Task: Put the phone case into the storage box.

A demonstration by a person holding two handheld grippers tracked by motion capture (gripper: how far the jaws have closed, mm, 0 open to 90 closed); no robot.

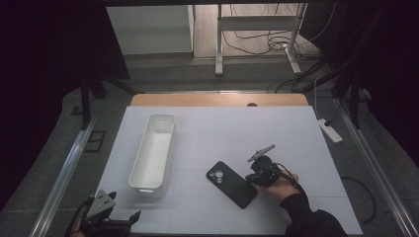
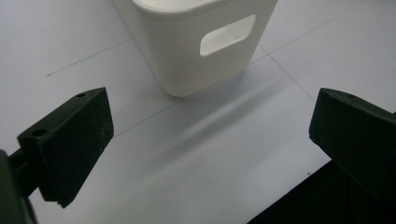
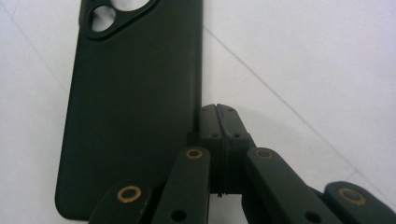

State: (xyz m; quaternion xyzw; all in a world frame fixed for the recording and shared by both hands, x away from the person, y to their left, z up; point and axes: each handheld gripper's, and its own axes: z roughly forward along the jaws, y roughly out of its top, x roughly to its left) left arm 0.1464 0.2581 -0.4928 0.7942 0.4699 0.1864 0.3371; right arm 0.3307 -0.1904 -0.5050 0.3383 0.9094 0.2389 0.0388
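From above, your right gripper (image 1: 260, 170) sits low at the phone's (image 1: 231, 184) right long edge, jaws pressed together with nothing between them; probably set there to nudge the phone rather than pick it up. The phone lies flat, back up, mid-surface, well right of the bin (image 1: 153, 154). That bin is long, white and looks empty. Your left gripper (image 1: 114, 217) waits at the near left corner of the surface (image 1: 296, 133), close to the bin's near end.

Left gripper view: jaws spread wide, holding nothing, aimed at the bin's (image 2: 187, 51) end wall with its handle slot; likely parked ready.

Right gripper view: shut jaws right against the phone's (image 3: 130, 116) side, camera cutout at the far end.
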